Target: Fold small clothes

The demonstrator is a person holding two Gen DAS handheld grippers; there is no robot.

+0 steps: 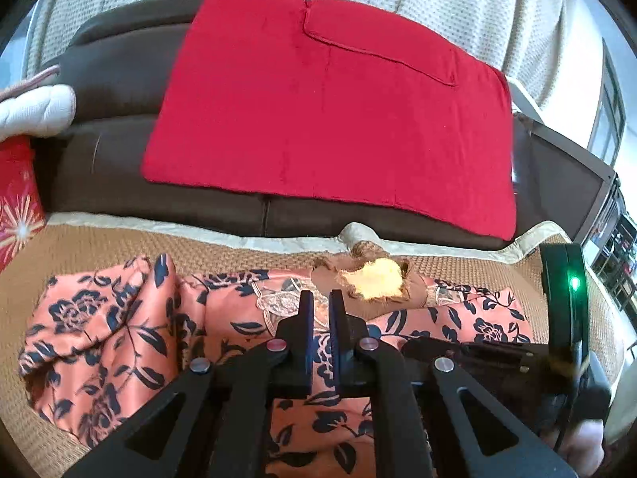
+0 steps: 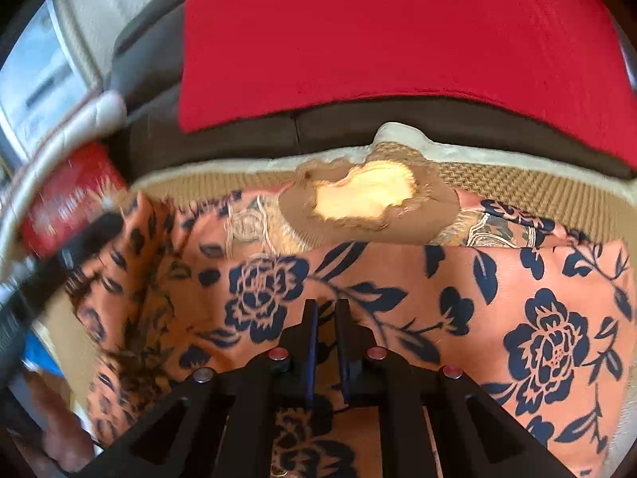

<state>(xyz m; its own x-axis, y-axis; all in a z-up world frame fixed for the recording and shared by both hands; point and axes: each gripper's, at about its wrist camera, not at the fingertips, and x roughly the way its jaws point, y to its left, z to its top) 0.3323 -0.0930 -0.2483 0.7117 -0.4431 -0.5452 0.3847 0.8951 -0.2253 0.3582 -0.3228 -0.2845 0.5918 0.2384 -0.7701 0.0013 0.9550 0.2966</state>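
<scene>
One garment is being worked here, a salmon-orange floral garment (image 1: 131, 342) printed with dark navy roses and leaves, lying crumpled on a tan woven mat (image 1: 79, 247) that has a pale cream border. Two grippers are on it. The left gripper (image 1: 321, 298) sits low over the cloth, its two black fingers drawn close with only a thin slit between them; patterned fabric shows in that slit further back, but whether the tips actually pinch it I cannot tell. The right gripper (image 2: 326, 306) looks much the same in its own view: two fingers nearly together, floral fabric running under and between them, a fold of the garment spreading off to the right of the jaws, and again the grip itself is not clear. Just ahead of both pairs of jaws lies one brown piece with a frayed yellow patch (image 2: 364, 195) in its middle, resting on the upper edge of the garment. Beyond that runs a dark brown sofa (image 1: 119, 119) with a single red cloth (image 1: 330, 111) spread flat on it. Far to the left of the left jaws stands one red cushion (image 1: 16, 203) with a starburst print, and a white padded cushion (image 1: 36, 109) above it.
</scene>
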